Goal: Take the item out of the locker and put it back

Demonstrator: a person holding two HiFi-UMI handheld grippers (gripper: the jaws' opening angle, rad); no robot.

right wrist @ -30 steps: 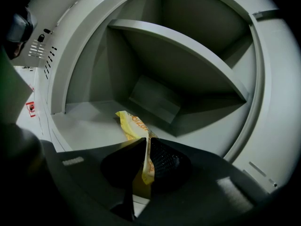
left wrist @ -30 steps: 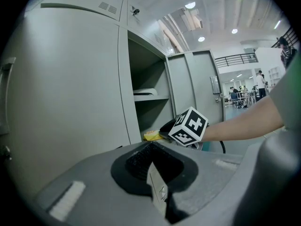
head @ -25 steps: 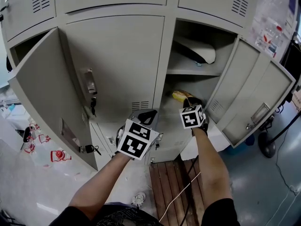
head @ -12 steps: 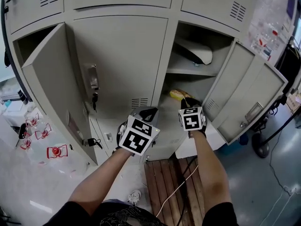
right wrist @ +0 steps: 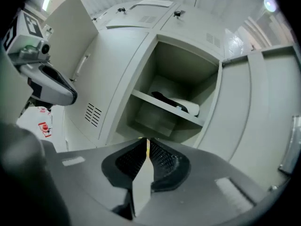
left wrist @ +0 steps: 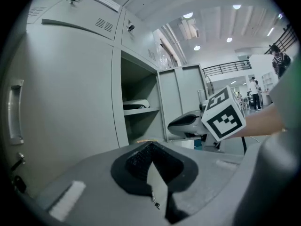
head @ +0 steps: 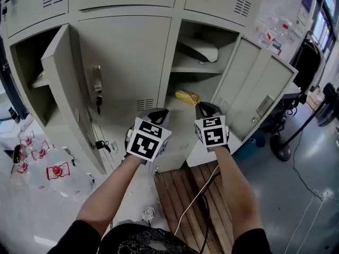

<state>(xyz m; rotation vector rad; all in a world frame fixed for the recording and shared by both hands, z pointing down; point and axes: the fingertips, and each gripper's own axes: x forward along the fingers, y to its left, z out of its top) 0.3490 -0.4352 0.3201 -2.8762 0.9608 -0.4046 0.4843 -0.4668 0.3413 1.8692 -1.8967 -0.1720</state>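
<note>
A yellow packet (head: pixel 188 96) lies on the floor of the open locker's lower compartment (head: pixel 183 110). On the shelf above it rests a white and black object (head: pixel 199 51), which also shows in the right gripper view (right wrist: pixel 181 105). My right gripper (head: pixel 204 109) hovers just in front of the compartment, apart from the packet; its jaws are shut with nothing between them (right wrist: pixel 147 144). My left gripper (head: pixel 157 115) is level with it before the closed middle door, jaws shut and empty too (left wrist: pixel 149 146). The right gripper (left wrist: pixel 188 123) also appears in the left gripper view.
An open locker door (head: pixel 66 89) juts out at the left, keys (head: pixel 98 102) hanging from the middle door's lock. Two more open doors (head: pixel 259 97) stand at the right. A wooden pallet (head: pixel 185 189) with a cable lies below. Plastic bottles (head: pixel 55 171) litter the left floor.
The right gripper has drawn back out of the lower compartment, away from the yellow packet, which stays inside. Both grippers and the head have moved back from the locker.
</note>
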